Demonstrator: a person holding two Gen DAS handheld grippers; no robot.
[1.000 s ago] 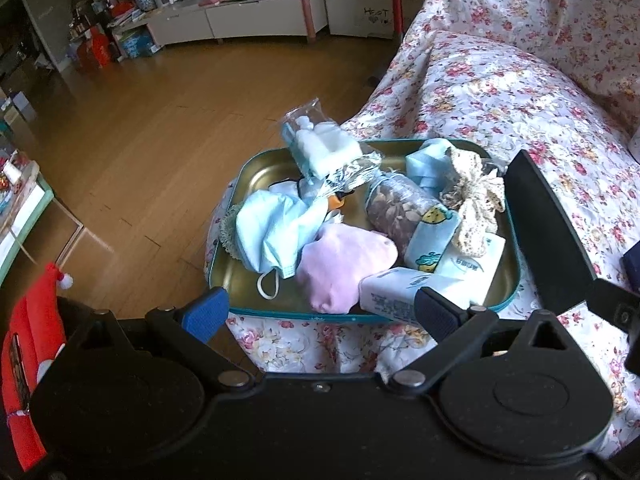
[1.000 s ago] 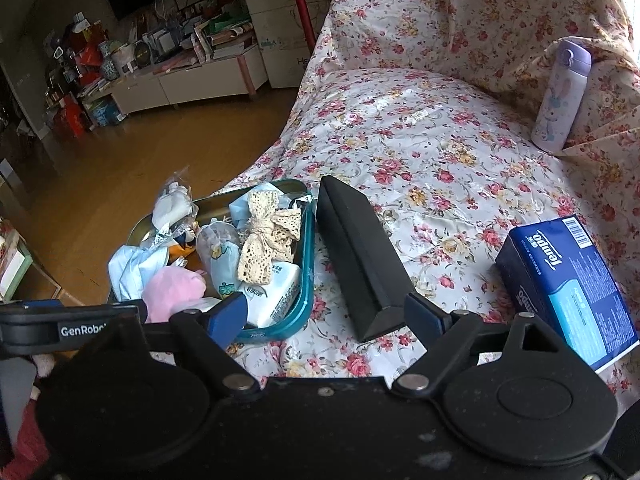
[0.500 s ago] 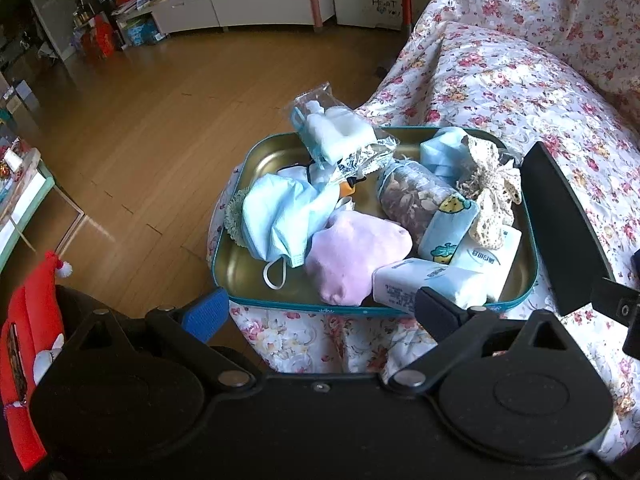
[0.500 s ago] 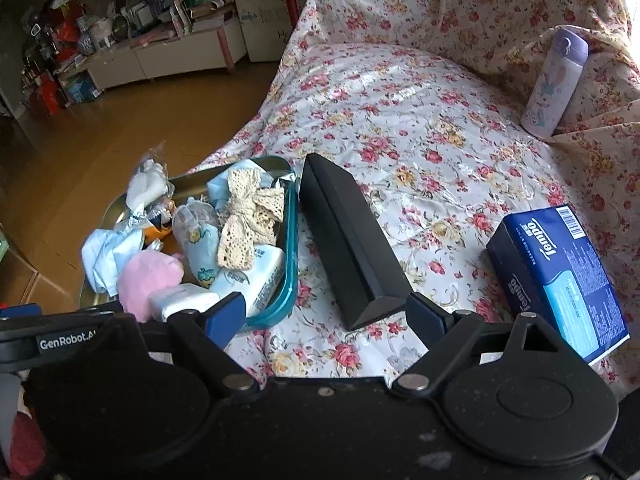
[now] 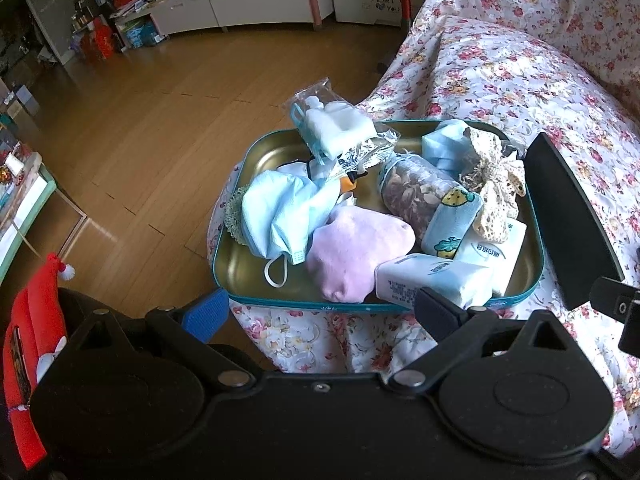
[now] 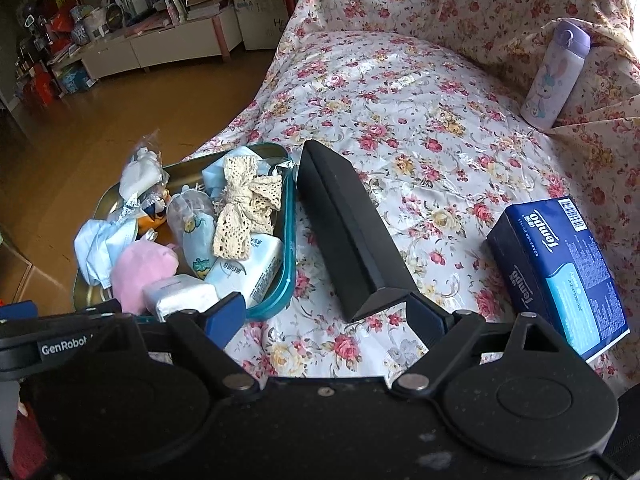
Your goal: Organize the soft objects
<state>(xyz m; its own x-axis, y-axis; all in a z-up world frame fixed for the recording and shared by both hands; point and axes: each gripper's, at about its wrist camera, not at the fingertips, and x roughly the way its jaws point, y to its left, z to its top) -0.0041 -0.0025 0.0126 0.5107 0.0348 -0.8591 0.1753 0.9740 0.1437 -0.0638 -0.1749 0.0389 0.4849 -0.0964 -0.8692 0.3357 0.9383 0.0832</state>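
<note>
Left wrist view, tray (image 5: pixel 256 280) of soft items just beyond open left gripper (image 5: pixel 320 312)

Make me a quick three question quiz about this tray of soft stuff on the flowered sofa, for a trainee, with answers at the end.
1. True or false: the cream lace bow lies inside the teal tray.
2. Which item sits on the sofa cover outside the tray? A) pink plush B) blue tissue box C) blue face mask
3. Fill in: the long black box lies right beside the tray's ____ edge, as the right wrist view shows it.

Key: 1 true; 2 B; 3 right.
</note>
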